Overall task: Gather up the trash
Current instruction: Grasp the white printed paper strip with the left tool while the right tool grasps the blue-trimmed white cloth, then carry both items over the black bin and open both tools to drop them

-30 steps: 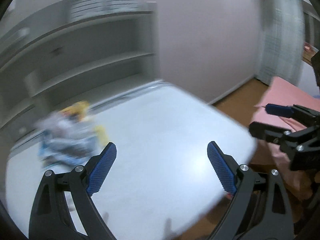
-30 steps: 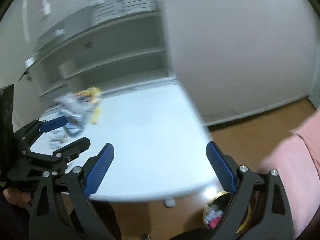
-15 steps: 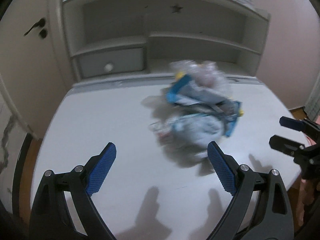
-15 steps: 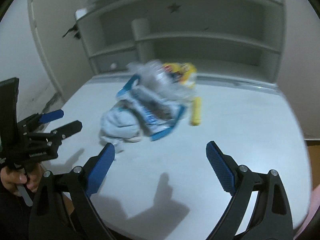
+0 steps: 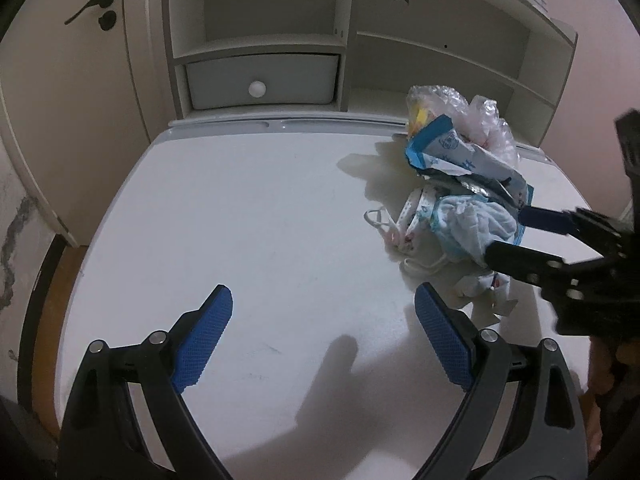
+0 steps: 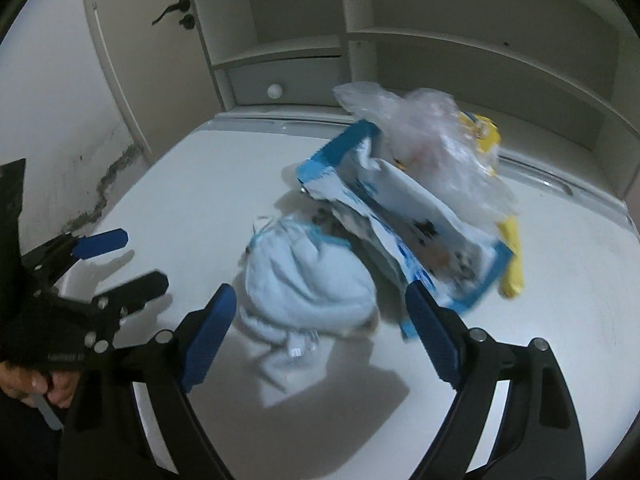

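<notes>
Blue-white trash pile (image 6: 360, 232) just ahead of spread right hand-held gripper (image 6: 320, 316); left hand-held gripper (image 5: 324, 320) spread, beside pile.

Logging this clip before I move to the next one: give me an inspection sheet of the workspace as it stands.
Surface: white table, bare on its left side.
Job's things: trash pile with light blue crumpled mask, blue-and-white wrapper, clear plastic bag, yellow packaging.
Clutter: nothing seen.
Grippers: left hand-held gripper open over bare table; right hand-held gripper open, fingers either side of the mask; whether they touch it is unclear.
Cables: nothing seen.
Surroundings: white shelf unit with drawer, door.
</notes>
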